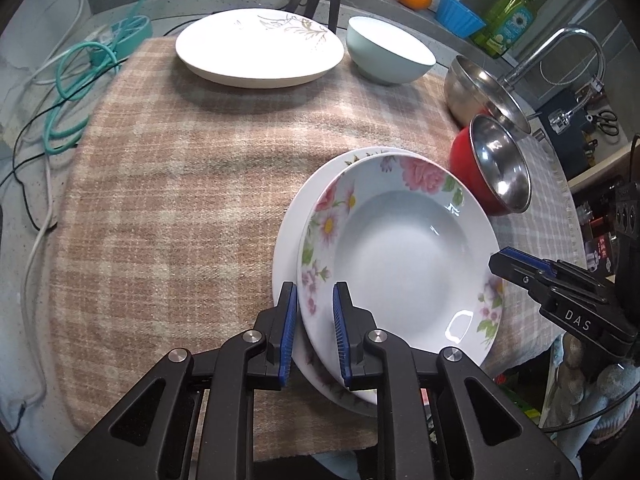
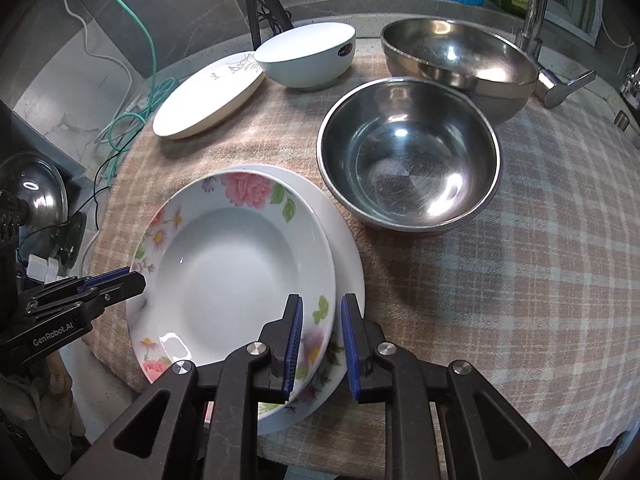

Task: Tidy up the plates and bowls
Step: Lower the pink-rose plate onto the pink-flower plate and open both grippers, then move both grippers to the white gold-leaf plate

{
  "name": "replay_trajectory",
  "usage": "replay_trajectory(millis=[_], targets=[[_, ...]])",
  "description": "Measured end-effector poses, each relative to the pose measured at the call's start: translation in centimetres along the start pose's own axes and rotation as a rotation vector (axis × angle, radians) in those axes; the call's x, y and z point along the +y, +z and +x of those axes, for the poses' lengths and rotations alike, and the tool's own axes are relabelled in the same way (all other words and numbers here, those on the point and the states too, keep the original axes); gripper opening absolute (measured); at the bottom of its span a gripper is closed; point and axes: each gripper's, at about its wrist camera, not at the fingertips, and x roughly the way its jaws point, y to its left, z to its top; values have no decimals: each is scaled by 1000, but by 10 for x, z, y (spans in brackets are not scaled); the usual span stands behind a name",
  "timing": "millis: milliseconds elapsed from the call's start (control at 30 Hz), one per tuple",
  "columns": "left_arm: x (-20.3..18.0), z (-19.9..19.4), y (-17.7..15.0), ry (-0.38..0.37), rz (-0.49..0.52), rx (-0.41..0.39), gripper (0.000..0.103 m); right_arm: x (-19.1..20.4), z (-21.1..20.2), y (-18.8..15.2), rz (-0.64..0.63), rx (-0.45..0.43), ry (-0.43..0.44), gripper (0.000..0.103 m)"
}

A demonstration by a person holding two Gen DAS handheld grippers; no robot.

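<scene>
Scene: two handheld grippers over a checked tablecloth [image 2: 520, 280] covered with dishes.
Task's thing: a flowered deep plate [image 1: 400, 256] sits stacked on a larger white plate [image 1: 286, 248], lower right in the left wrist view, lower left in the right wrist view.
Left gripper [image 1: 314, 336]: jaws straddle the stack's near-left rim, parted, blue pads apparently clear of the china, so released rather than clenched.
Right gripper [image 2: 322, 346]: jaws straddle the opposite rim, likewise parted with a gap showing at each pad.
Key relation: the stack lies between the two grippers, one at each side; both are equally near.
Other plate: a pale plate with a leaf sprig [image 1: 260, 46] lies well apart, in the upper middle of the left view.
Bowls: a pale blue bowl [image 2: 306, 54] beside that plate; a steel bowl with a red outside [image 2: 408, 156] just beside the stack; a larger steel bowl [image 2: 460, 64] behind it.
Judgement: the stack looks set down; the loose dishes remain.
</scene>
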Motion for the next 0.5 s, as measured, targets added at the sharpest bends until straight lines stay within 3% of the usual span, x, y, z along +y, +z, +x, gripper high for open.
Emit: replay_trajectory(millis=[500], targets=[[34, -36, 26, -30, -54, -86, 16, 1, -43, 11, 57, -110, 103, 20]])
